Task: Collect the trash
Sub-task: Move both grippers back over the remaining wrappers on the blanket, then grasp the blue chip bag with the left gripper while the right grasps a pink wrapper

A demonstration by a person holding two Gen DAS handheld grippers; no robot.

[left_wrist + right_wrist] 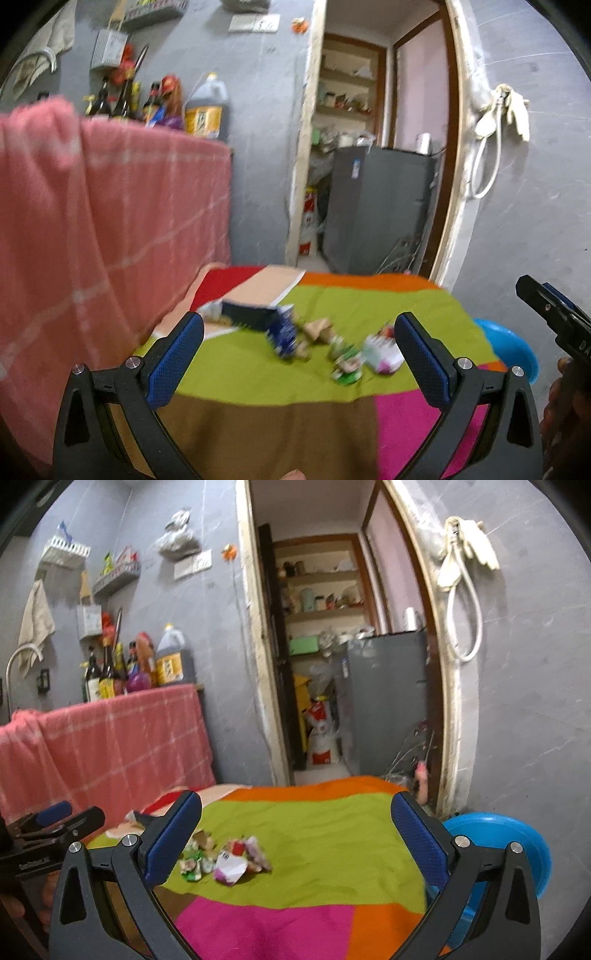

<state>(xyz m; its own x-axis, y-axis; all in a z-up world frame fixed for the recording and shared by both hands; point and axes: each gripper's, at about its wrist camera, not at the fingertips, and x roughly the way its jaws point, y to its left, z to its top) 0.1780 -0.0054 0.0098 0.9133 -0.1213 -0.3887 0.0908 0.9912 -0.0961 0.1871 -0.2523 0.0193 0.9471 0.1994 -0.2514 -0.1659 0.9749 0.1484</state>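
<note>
Trash lies on a table under a multicoloured cloth (pixel 258 373). In the left wrist view I see a dark blue packet (pixel 282 332), crumpled brown paper (pixel 317 328), a green-and-white wrapper (pixel 345 362) and a white-and-pink wrapper (pixel 382 354). My left gripper (pixel 299 358) is open and empty, hovering in front of the pile. In the right wrist view the wrappers (pixel 229 860) lie on the green patch (pixel 314 842). My right gripper (pixel 295 842) is open and empty, above the table's right part. The right gripper also shows at the left wrist view's right edge (pixel 554 314).
A blue bin (pixel 517 845) stands off the table's right side and also shows in the left wrist view (pixel 513 350). A pink checked cloth (pixel 92 240) covers a counter on the left, with bottles (pixel 162 103) behind it. An open doorway (pixel 332 664) with a grey fridge (pixel 388 698) lies beyond.
</note>
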